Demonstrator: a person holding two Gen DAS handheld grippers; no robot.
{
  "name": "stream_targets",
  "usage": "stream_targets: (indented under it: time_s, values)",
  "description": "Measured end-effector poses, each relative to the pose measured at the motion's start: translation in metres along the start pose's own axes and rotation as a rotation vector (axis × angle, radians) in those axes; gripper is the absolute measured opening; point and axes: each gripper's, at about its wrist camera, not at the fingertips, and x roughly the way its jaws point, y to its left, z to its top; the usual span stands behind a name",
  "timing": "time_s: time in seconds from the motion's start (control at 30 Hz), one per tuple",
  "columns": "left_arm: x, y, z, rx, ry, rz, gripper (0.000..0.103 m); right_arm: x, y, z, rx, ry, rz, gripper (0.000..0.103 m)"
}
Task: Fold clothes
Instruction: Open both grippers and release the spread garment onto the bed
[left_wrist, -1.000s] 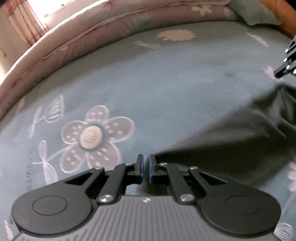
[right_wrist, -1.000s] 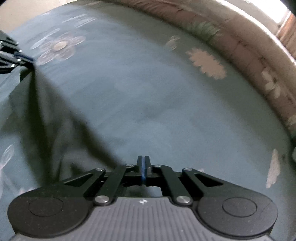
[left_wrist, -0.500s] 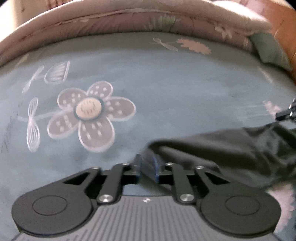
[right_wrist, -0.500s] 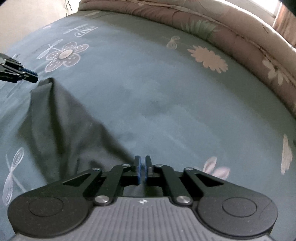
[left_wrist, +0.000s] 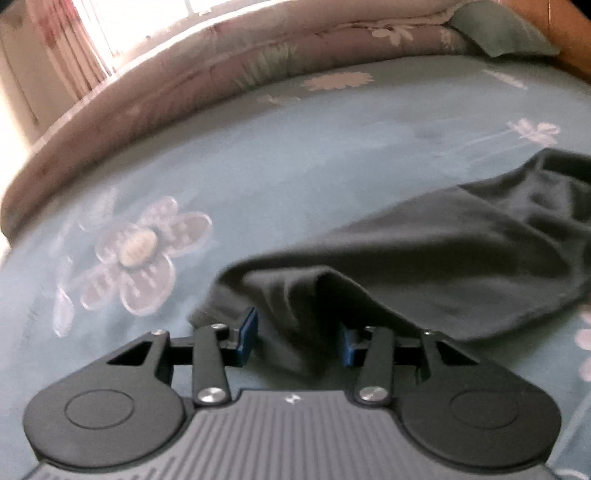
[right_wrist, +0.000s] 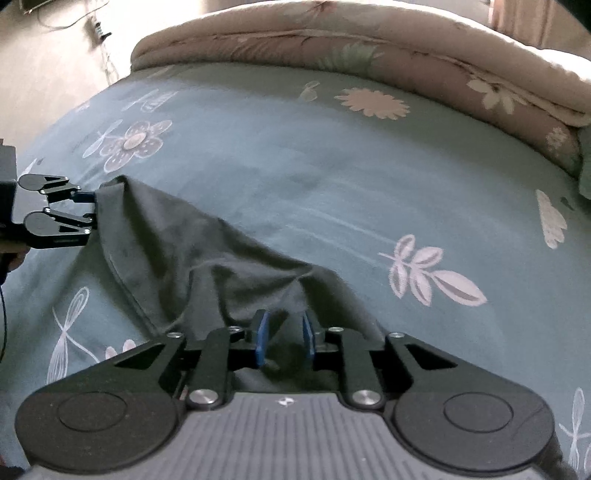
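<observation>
A dark grey garment (left_wrist: 424, 258) lies rumpled across the teal flowered bedsheet (left_wrist: 295, 155). My left gripper (left_wrist: 299, 338) is low over its near corner. Its jaws are opening, and the cloth lies loose between the blue pads (left_wrist: 249, 330), which do not press it. In the right wrist view the same garment (right_wrist: 177, 236) stretches from the left gripper (right_wrist: 88, 210) at the far left down to my right gripper (right_wrist: 285, 338). The right jaws are opening too, with a fold of cloth slack between their pads (right_wrist: 263, 336).
A folded pinkish floral quilt (right_wrist: 369, 48) runs along the far edge of the bed. A green pillow (left_wrist: 502, 33) and a wooden headboard (left_wrist: 569, 44) sit at the top right. Bare floor with a cable (right_wrist: 74, 44) lies beyond the bed's left corner.
Both grippers were shut on the garment and held it stretched above the bed. The cloth has come down onto the sheet and both pairs of jaws have parted.
</observation>
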Motion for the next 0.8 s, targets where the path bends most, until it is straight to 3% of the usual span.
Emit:
stream_targets:
  time_s: [0.23,0.5,0.67,0.8]
  values:
    - [-0.012,0.041,-0.009,-0.042,0.019,0.136,0.047,-0.012,-0.012,-0.013,0.067,-0.018,-0.023,0.028]
    - [-0.023,0.082,-0.029,-0.215,0.105,0.148,0.047,-0.023,-0.030,-0.033,0.135,-0.006,-0.061,0.036]
    - [-0.039,0.109,-0.044,-0.534,0.111,0.032,0.045,-0.028,-0.038,-0.049,0.175,0.004,-0.074,0.038]
    - [-0.045,0.122,-0.061,-0.851,0.036,-0.238,0.047,-0.029,-0.039,-0.055,0.195,0.007,-0.068,0.040]
